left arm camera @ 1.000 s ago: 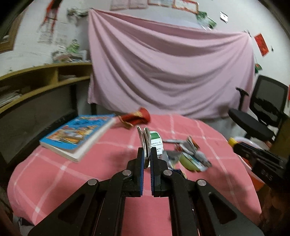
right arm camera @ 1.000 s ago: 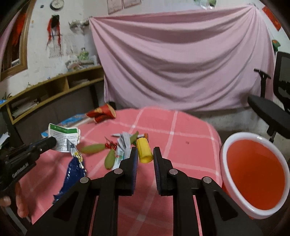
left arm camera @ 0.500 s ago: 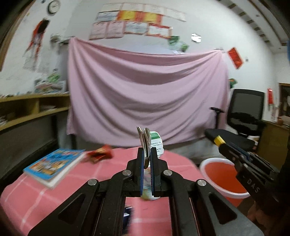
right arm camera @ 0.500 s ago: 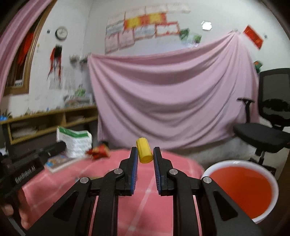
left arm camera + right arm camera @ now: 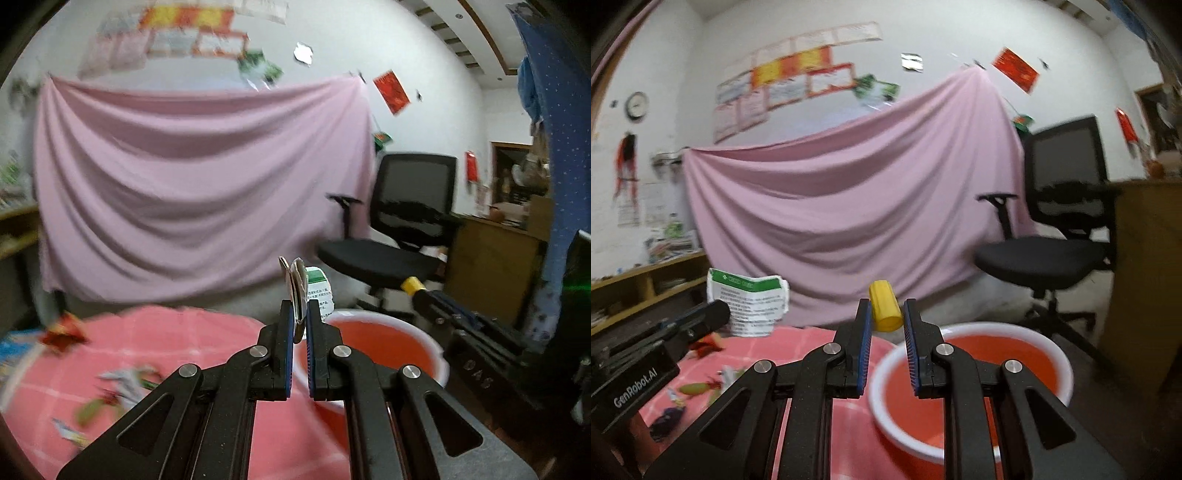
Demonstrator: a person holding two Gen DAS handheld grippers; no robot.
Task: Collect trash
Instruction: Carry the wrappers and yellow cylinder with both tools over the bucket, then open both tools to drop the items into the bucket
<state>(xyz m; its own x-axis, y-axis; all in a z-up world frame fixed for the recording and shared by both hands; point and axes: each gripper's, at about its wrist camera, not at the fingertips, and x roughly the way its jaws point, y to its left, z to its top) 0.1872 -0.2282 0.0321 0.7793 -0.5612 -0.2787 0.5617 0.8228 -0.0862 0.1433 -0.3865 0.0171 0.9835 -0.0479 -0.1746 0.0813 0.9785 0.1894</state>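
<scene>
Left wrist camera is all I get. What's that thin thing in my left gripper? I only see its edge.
Observer: Seen from the right wrist, the left gripper holds a crumpled white leaflet with a green band on top.
Operator: And the yellow bit over on my right?
Observer: A stubby yellow tube, pinched between the right gripper's pads.
Operator: Is it over the bucket?
Observer: The bucket shows right below that gripper's tips, and what I can see of its inside looks empty. I cannot tell whether the tube is past the rim.
</scene>
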